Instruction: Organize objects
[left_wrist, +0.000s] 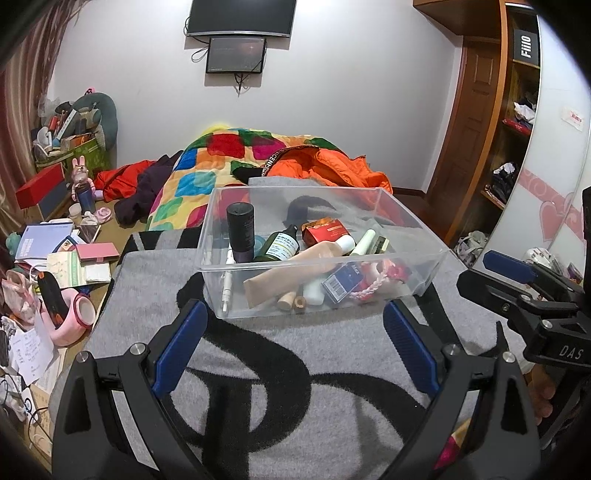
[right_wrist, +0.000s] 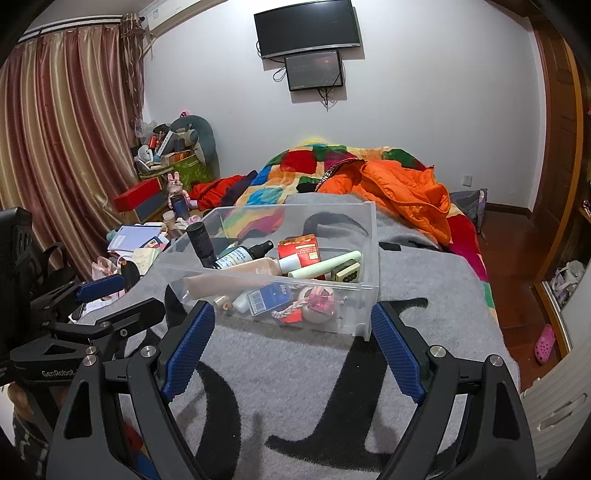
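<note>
A clear plastic bin (left_wrist: 413, 221) stands on a grey blanket (left_wrist: 295, 350) on the bed; it also shows in the right wrist view (right_wrist: 365, 229). In it lie a dark bottle (left_wrist: 241, 232), a green bottle (left_wrist: 279, 248), a beige tube (left_wrist: 295, 275), a red box (left_wrist: 325, 229), a blue box (left_wrist: 341, 282) and a pale green tube (right_wrist: 325, 267). My left gripper (left_wrist: 295, 317) is open and empty just in front of the bin. My right gripper (right_wrist: 293, 323) is open and empty at the bin's near wall.
A colourful quilt (left_wrist: 207, 162) and an orange jacket (left_wrist: 332, 166) lie behind the bin. Clutter of books, boxes and a pink tape roll (left_wrist: 79, 314) covers the left side. A wardrobe (left_wrist: 517, 129) stands at the right. The right gripper shows in the left wrist view (left_wrist: 517, 280).
</note>
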